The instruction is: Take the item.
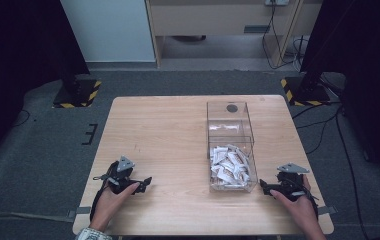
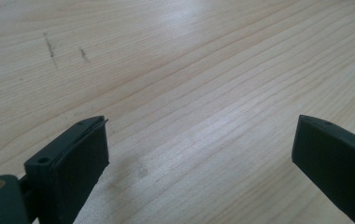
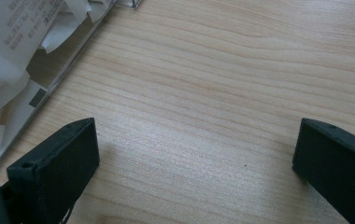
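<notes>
A clear plastic box (image 1: 230,145) stands right of centre on the wooden table (image 1: 163,130). Its near compartment holds several white paper packets (image 1: 229,166); the far compartment looks empty. My left gripper (image 1: 147,182) rests on the table near the front left, held by a hand, its jaws pointing right. Its own view shows the left gripper (image 2: 199,144) open over bare wood. My right gripper (image 1: 263,186) sits at the front right, just right of the box's near corner. From its own camera the right gripper (image 3: 196,144) is open, with the box wall and packets (image 3: 12,42) at upper left.
Beyond the table lie a grey carpet, two black stands with yellow-striped bases (image 1: 78,92) (image 1: 303,90), and cables (image 1: 328,130) on the right. A cabinet (image 1: 218,20) stands at the back.
</notes>
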The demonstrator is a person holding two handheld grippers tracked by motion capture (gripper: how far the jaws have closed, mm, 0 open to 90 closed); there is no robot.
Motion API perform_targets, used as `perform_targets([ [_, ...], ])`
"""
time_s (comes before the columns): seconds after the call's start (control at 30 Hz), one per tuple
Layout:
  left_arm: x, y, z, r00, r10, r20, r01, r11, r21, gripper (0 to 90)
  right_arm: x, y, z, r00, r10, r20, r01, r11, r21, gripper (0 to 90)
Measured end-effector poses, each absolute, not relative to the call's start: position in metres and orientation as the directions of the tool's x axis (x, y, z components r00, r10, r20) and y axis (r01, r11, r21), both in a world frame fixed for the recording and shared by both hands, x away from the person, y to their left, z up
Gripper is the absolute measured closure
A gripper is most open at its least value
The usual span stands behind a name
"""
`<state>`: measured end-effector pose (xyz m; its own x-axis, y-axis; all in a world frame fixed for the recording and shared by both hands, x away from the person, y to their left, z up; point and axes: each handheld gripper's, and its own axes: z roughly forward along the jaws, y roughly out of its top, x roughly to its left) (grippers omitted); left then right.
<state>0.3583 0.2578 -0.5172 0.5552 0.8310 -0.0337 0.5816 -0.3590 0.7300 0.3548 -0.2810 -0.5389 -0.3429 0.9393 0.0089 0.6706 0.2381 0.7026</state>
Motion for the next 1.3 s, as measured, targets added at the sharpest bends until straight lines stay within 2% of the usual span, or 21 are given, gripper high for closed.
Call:
perform_targets([
  [0.47, 0.356, 0.234, -0.501, 0.633, 0.774, 0.021, 0.514, -0.44, 0.737, 3.5, 0.356, -0.282, -0.539, -0.349, 0.937, 0.004, 0.665, 0.245, 0.705, 0.8],
  [0.7, 0.362, 0.222, -0.501, 0.668, 0.743, 0.033, 0.51, -0.489, 0.707, 4.6, 0.356, -0.282, -0.539, -0.349, 0.937, 0.004, 0.666, 0.245, 0.705, 0.8],
  [1.3, 0.379, 0.203, -0.479, 0.702, 0.711, 0.026, 0.479, -0.499, 0.722, 3.9, 0.356, -0.282, -0.539, -0.35, 0.937, 0.004, 0.665, 0.245, 0.705, 0.8],
])
